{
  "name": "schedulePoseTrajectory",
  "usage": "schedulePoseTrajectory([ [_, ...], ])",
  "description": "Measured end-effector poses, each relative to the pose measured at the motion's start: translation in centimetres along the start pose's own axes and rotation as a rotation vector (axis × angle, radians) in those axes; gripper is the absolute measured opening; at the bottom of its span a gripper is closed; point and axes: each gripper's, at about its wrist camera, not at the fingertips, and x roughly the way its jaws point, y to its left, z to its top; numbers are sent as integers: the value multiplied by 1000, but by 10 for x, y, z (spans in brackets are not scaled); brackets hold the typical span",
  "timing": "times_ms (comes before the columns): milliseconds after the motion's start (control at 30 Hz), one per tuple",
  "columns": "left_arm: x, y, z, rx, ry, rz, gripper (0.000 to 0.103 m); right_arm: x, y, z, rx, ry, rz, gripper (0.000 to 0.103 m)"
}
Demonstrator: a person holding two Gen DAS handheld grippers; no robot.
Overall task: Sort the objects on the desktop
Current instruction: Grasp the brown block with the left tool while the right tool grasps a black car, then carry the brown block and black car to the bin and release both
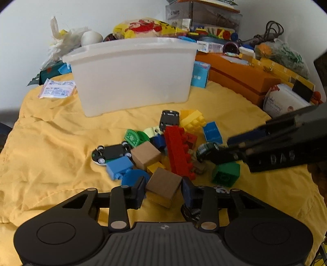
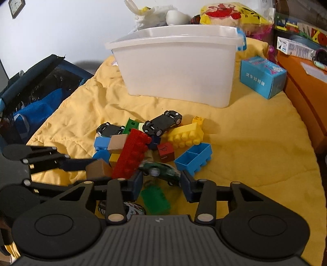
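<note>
A yellow cloth (image 1: 61, 143), creased and rumpled, covers the whole work surface, and behind it stands a plain pale wall (image 2: 61, 26) with a small clock (image 2: 16, 7) high in the corner. The white bin (image 1: 132, 75) sits upright at the back of the cloth. Clutter rings it: an orange box (image 1: 241, 77) to the right, a blue carton (image 2: 262, 80) just beside the bin, a packet (image 1: 56, 91) on the far left, a yellow bag (image 1: 147, 27) behind. Off the cloth's edge, a dark blue bag (image 2: 34, 96) gapes open.

Mid-cloth, the toy pile (image 1: 163, 147): a long red brick (image 1: 176, 151) lies tilted across it, toy cars and blue, yellow and green bricks around it.

Left gripper (image 1: 163, 189) is down at the pile's near edge, fingers either side of a brown cube (image 1: 163, 189) and touching it — clamped on it, by the look. Right gripper (image 2: 161, 184) has a dark green car (image 2: 161, 169) between its fingers, but there's a gap on each side and the car is blurred; I can't tell whether it's gripped. A green brick (image 2: 156, 199) lies below it on the cloth.
</note>
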Motion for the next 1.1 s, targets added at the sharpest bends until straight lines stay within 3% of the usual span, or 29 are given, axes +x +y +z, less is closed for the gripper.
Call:
schedulePoseTrajectory([
  [100,-1,4,-1,-3,6,8,41,2,5,-5,-90,0,-69,60],
  [367,-2,11,-2,-28,9,11,41,16,30,-4,-297,-10,-56,55],
  [700,-3,16,-2,-49,5,18,41,13,-5,4,-163,-18,-27,47],
  [867,-9,18,7,-66,-25,21,41,-7,-7,12,-102,-77,-14,34],
  [967,-8,19,15,-65,-34,17,41,-14,-5,14,-111,-86,-27,33],
  [1100,-6,20,15,-65,-28,32,41,-1,-5,7,-169,-32,-68,33],
])
